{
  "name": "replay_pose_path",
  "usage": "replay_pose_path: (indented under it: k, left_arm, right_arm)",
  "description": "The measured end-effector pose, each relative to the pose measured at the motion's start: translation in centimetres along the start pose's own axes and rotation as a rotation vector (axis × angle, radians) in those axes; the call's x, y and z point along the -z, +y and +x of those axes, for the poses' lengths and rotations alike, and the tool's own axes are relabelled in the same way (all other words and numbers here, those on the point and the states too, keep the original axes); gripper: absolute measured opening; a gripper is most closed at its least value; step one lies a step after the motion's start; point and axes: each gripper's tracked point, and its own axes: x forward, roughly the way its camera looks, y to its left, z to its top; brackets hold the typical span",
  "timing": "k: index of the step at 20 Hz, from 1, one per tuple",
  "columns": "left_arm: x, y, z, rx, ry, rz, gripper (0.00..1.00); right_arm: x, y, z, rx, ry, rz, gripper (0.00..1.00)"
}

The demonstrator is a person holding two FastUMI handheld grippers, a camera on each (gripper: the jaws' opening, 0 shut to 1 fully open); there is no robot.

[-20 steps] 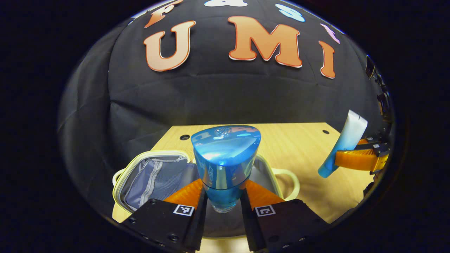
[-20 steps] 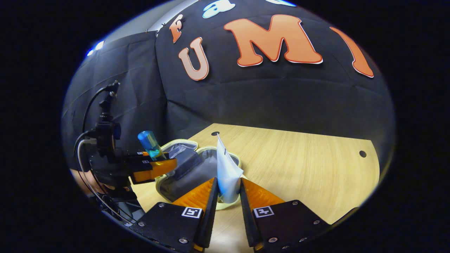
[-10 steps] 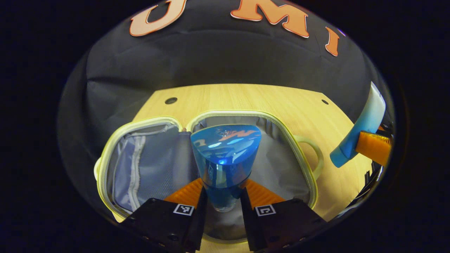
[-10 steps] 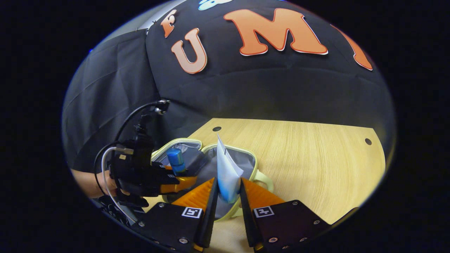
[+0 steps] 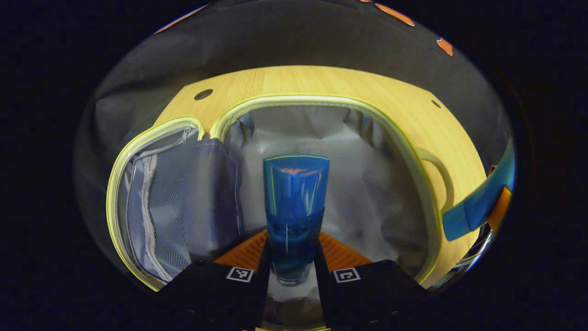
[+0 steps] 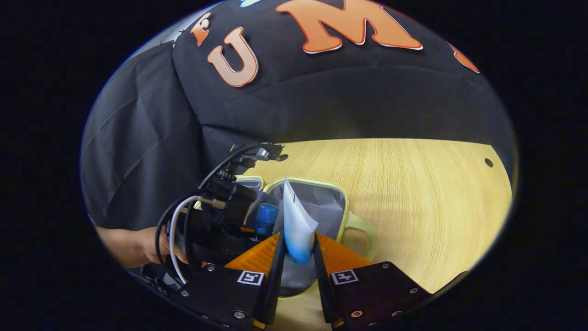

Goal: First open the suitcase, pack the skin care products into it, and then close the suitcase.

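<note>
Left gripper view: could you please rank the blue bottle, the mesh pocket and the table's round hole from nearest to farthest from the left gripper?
1. Blue bottle, gripped between the left gripper's fingers.
2. Mesh pocket, on the left, inside the suitcase lid.
3. Round hole, far left, on the table beyond the suitcase.

black gripper point(image 6: 296, 276) body with silver screws, square coded markers, ribbed fingers point(image 6: 257, 253), other gripper point(image 6: 220, 220) trailing black and white cables

In the left gripper view the blue bottle point(image 5: 295, 207) hides its own base between the left tongs point(image 5: 292, 257), and the tube point(image 5: 480, 202) is cut off at the right edge. In the right gripper view the left tongs' point(image 6: 250, 228) fingers sit hidden behind their housing and cables; the holding hand point(image 6: 151, 243) is partly covered, and the suitcase point(image 6: 342, 202) floor lies behind the tube point(image 6: 296, 225)
</note>
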Motion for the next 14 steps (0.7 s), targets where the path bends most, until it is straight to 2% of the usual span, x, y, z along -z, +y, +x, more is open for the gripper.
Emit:
replay_pose_path:
  k: [6,9,10,13,14]
  left_arm:
    - [-0.8,0.4,0.4,-0.052,0.005,-0.052,0.48]
    - [-0.9,0.4,0.2,-0.036,-0.017,-0.063,0.49]
    - [-1.1,0.3,-0.3,-0.032,-0.031,-0.063,0.51]
    - [-2.1,1.2,-3.5,-0.047,-0.121,-0.048,0.67]
    - [-2.4,1.7,-4.7,-0.054,-0.151,-0.051,0.65]
  right_arm:
    - [1.5,-0.1,1.7,-0.012,0.070,0.067,0.39]
    - [1.8,0.0,3.0,-0.026,0.105,0.093,0.39]
    - [1.9,0.2,3.2,-0.029,0.121,0.095,0.39]
    - [3.0,-0.2,4.0,-0.037,0.163,0.113,0.39]
    - [3.7,-0.2,4.1,-0.035,0.179,0.121,0.39]
